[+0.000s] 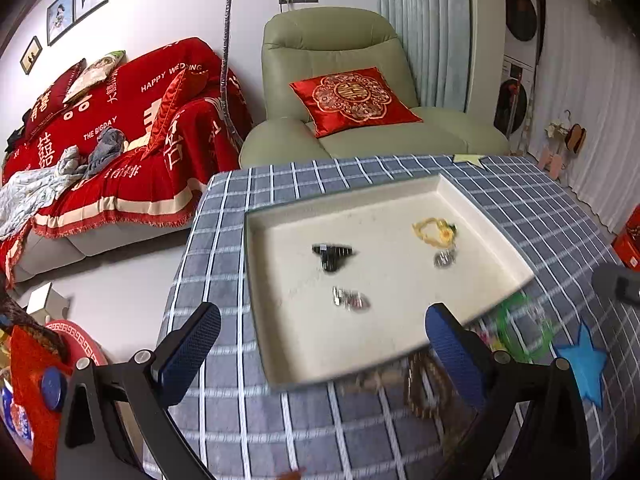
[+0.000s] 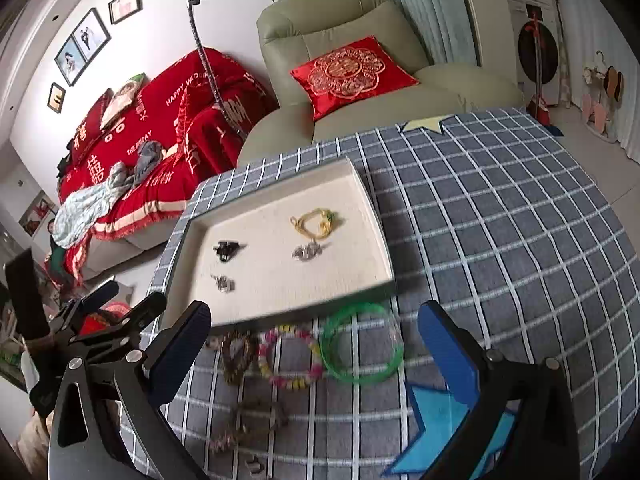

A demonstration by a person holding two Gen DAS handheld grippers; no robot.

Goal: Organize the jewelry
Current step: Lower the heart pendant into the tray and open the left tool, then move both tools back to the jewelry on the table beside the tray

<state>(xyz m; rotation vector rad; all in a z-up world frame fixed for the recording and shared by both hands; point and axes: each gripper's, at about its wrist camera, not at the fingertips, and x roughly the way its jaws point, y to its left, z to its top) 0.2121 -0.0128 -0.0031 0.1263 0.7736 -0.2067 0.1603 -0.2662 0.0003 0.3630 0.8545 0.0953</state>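
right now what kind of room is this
Most likely a home living room, dressed for a wedding: a red "happy wedding" sofa throw, a sage-green padded armchair, and framed photos on the white wall.

Left wrist view: green bangle (image 1: pixel 522 332) smearing into blur at lower right; brown bead bracelet (image 1: pixel 426 390) blurring below tray, right finger covering part. Right wrist view: blue star (image 2: pixel 434 432) hiding partly behind finger at bottom; small pieces (image 2: pixel 230 438) blurring, unidentifiable.

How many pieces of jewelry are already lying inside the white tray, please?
4: a gold chain at the far right, a silver piece just nearer, a black piece at the left, a small silver piece nearest.
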